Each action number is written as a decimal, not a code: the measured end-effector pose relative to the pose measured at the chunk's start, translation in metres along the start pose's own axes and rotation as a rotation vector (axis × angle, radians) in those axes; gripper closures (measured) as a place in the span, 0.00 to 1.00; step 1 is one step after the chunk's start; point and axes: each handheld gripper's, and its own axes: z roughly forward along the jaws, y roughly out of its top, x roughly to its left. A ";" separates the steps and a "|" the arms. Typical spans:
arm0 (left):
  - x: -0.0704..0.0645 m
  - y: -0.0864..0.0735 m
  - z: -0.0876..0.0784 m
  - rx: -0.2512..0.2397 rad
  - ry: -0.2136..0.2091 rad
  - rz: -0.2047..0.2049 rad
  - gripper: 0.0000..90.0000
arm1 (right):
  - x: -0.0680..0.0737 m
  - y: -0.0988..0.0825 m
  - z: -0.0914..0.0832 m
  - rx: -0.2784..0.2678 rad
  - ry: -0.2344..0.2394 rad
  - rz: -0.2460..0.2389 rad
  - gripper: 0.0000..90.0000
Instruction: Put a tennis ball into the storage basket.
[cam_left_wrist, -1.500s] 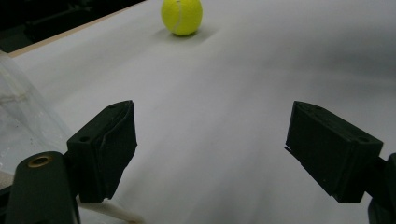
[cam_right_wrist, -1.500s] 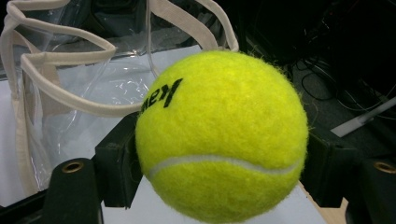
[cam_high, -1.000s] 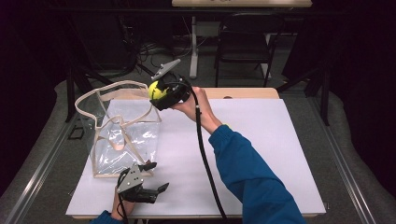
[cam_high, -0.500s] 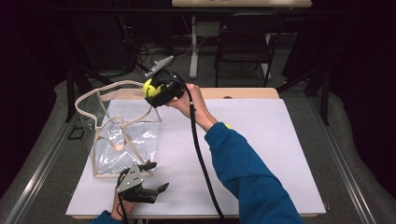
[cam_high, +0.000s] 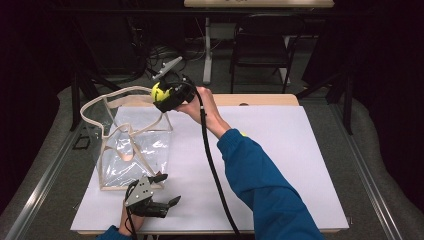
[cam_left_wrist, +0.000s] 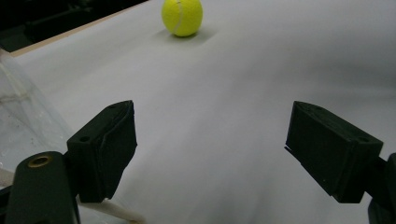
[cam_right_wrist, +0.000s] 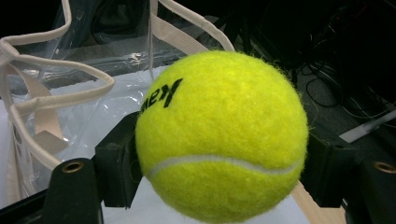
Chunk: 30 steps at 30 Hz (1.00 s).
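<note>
So the big white counter (cam_high: 280, 165) holds a see-through plastic bag with cream cloth straps (cam_high: 131, 150), standing open on the left side. No ball can be seen inside it. The right hand-held gripper (cam_high: 161, 95) is squeezed tight on a fuzzy yellow tennis ball (cam_high: 158, 91), up in the air at the far rim of the bag. That ball looks picked up but not dropped in. The left hand-held gripper (cam_high: 165, 190) rests low near the front, its jaws wide and holding nothing. A second yellow tennis ball (cam_left_wrist: 182, 17) waits on the counter.
</note>
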 end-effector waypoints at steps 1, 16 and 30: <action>0.000 0.000 0.000 0.000 0.002 0.003 0.18 | 0.000 0.001 0.000 0.000 -0.001 -0.001 0.29; 0.000 0.000 0.001 0.000 -0.004 0.001 0.18 | -0.001 0.008 0.005 -0.008 -0.010 0.005 0.29; 0.000 0.000 0.001 -0.002 -0.002 -0.003 0.18 | 0.004 0.015 0.013 -0.021 -0.006 0.002 0.29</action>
